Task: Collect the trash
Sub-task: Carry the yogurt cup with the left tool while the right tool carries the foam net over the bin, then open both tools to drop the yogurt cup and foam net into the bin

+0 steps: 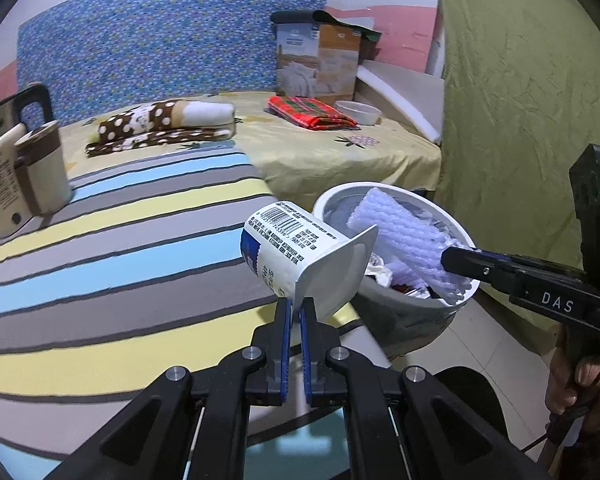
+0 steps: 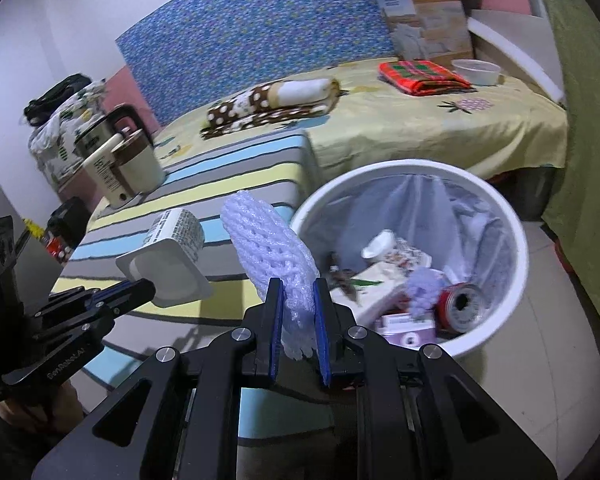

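Note:
My left gripper point(image 1: 296, 304) is shut on the rim of a white yogurt cup point(image 1: 300, 256) with a barcode label, held tilted just left of the white trash bin point(image 1: 452, 224). It also shows in the right wrist view point(image 2: 168, 260). My right gripper point(image 2: 296, 292) is shut on a white foam fruit net point(image 2: 268, 248), held at the bin's point(image 2: 512, 216) left rim. In the left wrist view the foam net point(image 1: 404, 240) hangs over the bin opening. The bin holds a red can point(image 2: 460, 304), cartons and paper scraps.
A striped cloth point(image 1: 120, 248) covers the table on the left. A kettle point(image 1: 24, 168) stands at its far left. The bed behind holds a folded dotted blanket point(image 1: 168, 124), a red plaid cloth point(image 1: 312, 116), a white bowl point(image 1: 358, 112) and a cardboard box point(image 1: 320, 56). A green curtain point(image 1: 520, 100) hangs right.

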The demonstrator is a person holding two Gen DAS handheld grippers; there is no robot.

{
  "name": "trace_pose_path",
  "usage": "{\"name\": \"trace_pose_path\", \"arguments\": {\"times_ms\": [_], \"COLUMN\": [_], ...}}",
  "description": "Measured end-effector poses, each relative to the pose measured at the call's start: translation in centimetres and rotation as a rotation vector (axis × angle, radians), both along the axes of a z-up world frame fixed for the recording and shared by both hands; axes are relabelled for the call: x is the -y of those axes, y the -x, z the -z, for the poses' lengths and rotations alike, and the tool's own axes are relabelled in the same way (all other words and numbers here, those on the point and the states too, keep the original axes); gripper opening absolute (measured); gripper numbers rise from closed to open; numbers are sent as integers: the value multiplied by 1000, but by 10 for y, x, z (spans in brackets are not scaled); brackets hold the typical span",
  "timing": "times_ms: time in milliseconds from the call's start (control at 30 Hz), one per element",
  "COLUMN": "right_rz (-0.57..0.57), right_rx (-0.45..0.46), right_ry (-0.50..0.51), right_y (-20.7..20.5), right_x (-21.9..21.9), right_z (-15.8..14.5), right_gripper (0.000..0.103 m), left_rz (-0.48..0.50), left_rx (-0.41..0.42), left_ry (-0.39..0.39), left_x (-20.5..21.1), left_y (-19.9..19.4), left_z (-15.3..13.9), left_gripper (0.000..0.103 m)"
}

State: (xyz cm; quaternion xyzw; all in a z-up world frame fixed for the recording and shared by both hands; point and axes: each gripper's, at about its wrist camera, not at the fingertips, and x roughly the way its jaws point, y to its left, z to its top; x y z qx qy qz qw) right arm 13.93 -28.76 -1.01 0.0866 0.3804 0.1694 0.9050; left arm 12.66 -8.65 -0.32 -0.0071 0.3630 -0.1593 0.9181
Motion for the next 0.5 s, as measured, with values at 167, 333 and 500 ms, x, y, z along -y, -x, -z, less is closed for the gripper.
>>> {"name": "trace_pose_path", "arguments": {"times_ms": [167,333,500], "right_rz": [59,98,124], "right_rx": [-3,-10,-19], "right_ry": [7,9,7], "right_y": [-2,-2,-5], "right_x": [20,34,44], "right_z": [1,3,6], "right_gripper": [17,17,17], "left_rz": [42,81,109], "left_rx": [0,-6,-18], "left_ry": [-3,-9,-15], "left_x": [20,38,53], "left_y": [-13,-24,-34], "left_z": [0,4,9], "left_gripper": [4,4,4]}}
